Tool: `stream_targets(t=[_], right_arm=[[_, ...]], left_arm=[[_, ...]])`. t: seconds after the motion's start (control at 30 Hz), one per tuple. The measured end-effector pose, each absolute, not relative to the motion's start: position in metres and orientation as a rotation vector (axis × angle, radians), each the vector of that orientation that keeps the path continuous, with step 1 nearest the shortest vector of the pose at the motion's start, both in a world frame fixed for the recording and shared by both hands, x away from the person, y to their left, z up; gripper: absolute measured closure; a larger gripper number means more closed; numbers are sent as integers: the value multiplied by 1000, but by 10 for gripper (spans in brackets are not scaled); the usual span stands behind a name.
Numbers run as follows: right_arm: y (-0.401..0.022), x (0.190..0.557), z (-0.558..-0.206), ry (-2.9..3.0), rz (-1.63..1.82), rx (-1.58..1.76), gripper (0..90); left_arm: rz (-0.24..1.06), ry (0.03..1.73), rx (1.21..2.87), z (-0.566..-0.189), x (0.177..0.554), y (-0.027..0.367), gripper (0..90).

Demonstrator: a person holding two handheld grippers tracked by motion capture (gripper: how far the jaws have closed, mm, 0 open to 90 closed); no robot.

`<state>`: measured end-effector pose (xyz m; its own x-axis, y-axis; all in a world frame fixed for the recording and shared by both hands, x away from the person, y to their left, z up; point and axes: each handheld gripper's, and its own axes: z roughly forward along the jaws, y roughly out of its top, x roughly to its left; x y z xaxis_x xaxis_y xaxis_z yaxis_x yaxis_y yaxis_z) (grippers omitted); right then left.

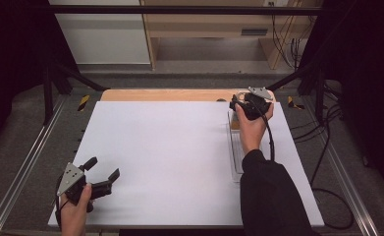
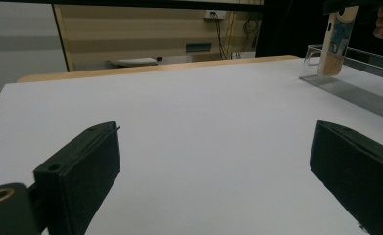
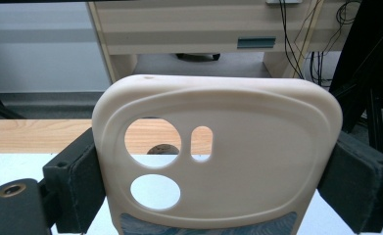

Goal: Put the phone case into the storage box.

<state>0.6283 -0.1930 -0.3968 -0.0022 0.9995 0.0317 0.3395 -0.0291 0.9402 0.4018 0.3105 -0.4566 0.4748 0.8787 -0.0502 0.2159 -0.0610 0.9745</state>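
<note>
A cream phone case (image 3: 238,161) with round camera cut-outs stands upright between the two jaws of my right gripper (image 3: 218,181), which is shut on its sides. From above, the right gripper (image 1: 243,105) is at the far right of the white board, over the far end of a clear plastic tray (image 1: 236,157). In the left gripper view the case (image 2: 337,41) hangs upright with its lower end in the tray (image 2: 346,90). My left gripper (image 1: 103,168) rests near the front left corner, open with nothing between its jaws (image 2: 213,161).
A white board (image 1: 170,147) covers a wooden table whose edge (image 1: 170,95) shows at the back. Metal rails (image 1: 27,157) run along both sides. Cables (image 1: 327,147) trail on the floor at the right. Shelving (image 1: 204,29) stands behind the table.
</note>
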Motion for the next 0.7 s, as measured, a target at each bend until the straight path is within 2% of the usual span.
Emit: stream_targets(t=[0.7], right_arm=[[-187, 630, -401, 1478, 1019, 1438, 104]], left_arm=[[714, 976, 1571, -457, 402, 310, 42]])
